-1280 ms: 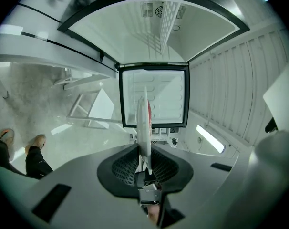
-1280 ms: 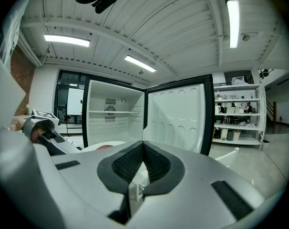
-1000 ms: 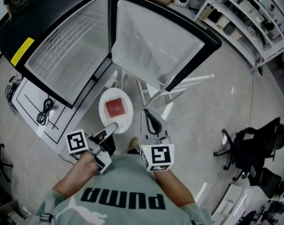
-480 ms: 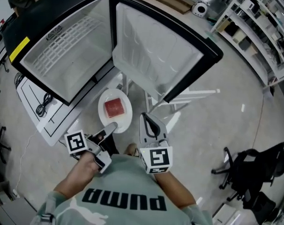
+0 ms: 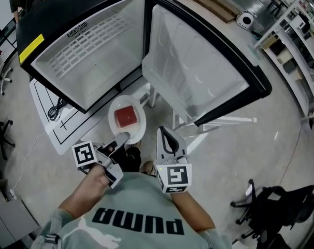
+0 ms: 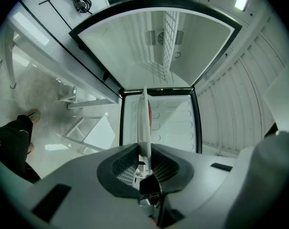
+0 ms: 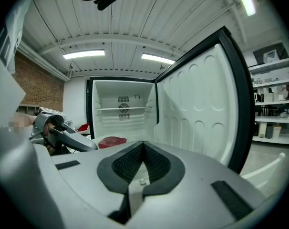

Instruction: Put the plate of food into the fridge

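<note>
While in claw (image 5: 123,137), plate (image 5: 136,135) nearer fridge (image 5: 89,51)

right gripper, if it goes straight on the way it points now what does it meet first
Most likely the white inner panel of the open fridge door, near its hinge side. The right gripper aims about where door meets fridge cavity, so depth is unsure.

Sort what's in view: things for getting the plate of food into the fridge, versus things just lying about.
For the job: plate; red food on it; open fridge; its door; left gripper, clamped on the plate's rim; right gripper, shut and empty.
Lying about: black cable; office chair; shelving.
</note>
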